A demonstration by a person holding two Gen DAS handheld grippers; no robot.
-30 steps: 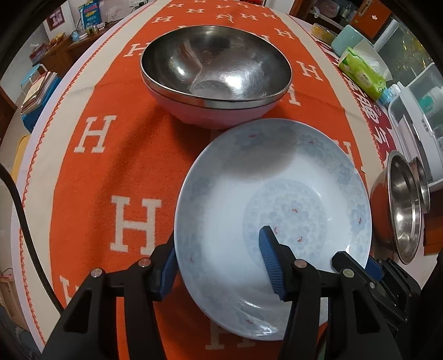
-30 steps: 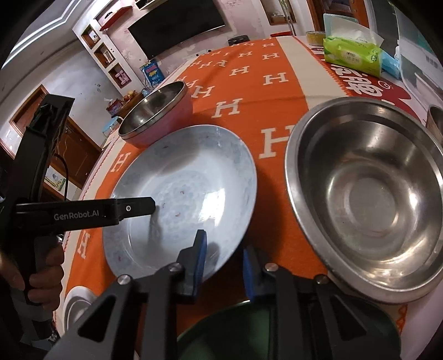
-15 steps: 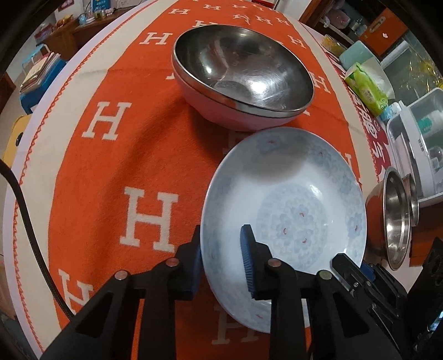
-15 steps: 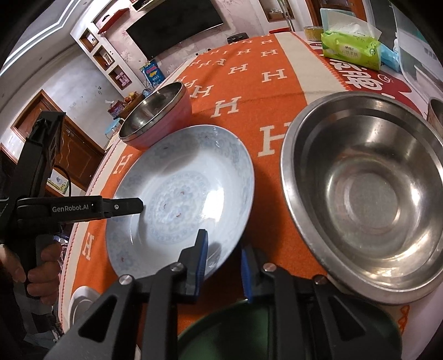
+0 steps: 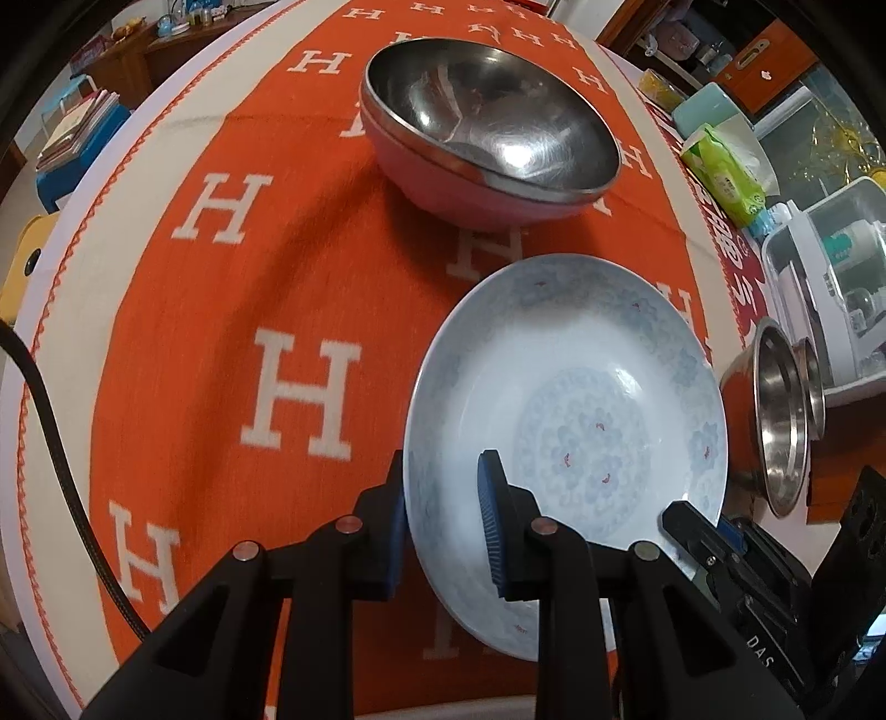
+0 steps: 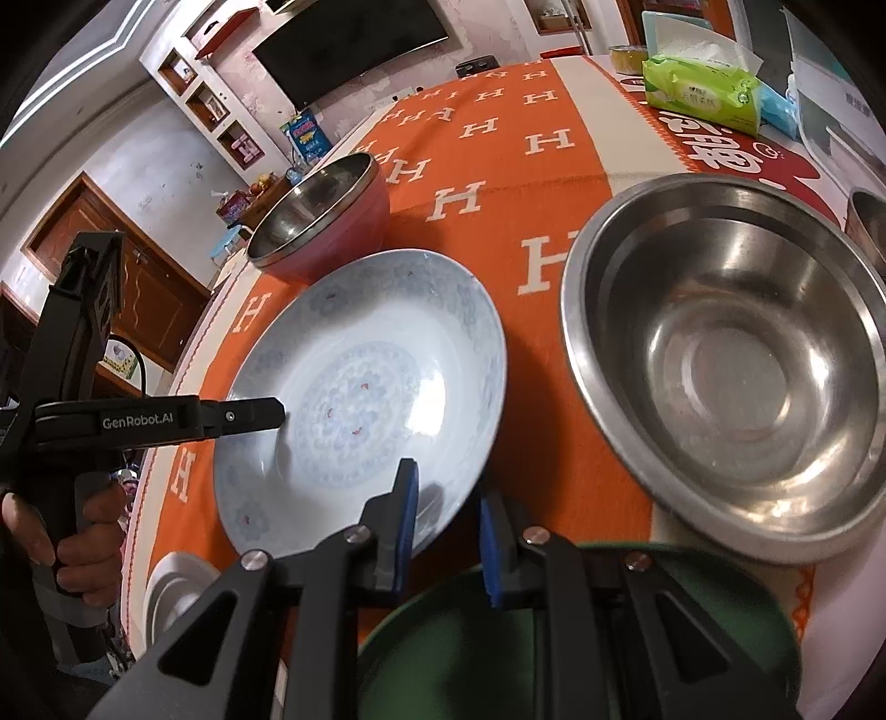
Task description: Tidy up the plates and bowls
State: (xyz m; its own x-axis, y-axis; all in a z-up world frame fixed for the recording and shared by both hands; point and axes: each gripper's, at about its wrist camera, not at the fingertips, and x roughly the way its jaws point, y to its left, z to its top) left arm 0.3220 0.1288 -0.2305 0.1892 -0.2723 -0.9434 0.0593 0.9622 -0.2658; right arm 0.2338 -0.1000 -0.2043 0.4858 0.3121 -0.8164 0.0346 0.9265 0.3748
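Underneath, an orange H-patterned tablecloth (image 5: 183, 354) covers the table; television (image 6: 349, 50) beyond.

- decent daylight overall, colours punchy
- glare spots on the steel bowl (image 5: 493, 122) and the big steel basin (image 6: 725, 354)
- heavy fisheye bend, black corners
- orange cloth (image 5: 221, 343) slightly smeared with blur
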